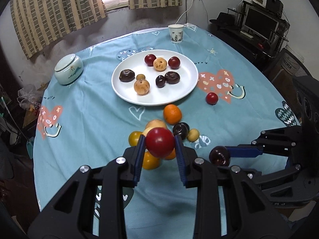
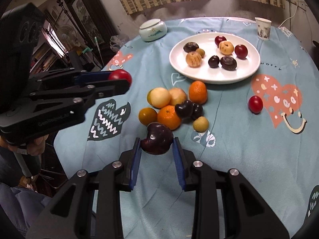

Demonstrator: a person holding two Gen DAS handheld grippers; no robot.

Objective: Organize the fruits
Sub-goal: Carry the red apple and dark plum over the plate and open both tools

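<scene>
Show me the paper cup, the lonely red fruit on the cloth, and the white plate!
paper cup (image 1: 175, 33), left wrist view, middle of its printed side.
lone red fruit (image 1: 212, 98), left wrist view, its centre.
white plate (image 2: 209, 75), right wrist view, bare near rim.

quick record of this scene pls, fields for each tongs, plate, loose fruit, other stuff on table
left tongs: shut on red fruit, lifted
right tongs: shut on dark fruit
plate: white, eight small fruits on it
loose fruit: pile near plate, lone red one apart
other: paper cup, lidded jar
</scene>
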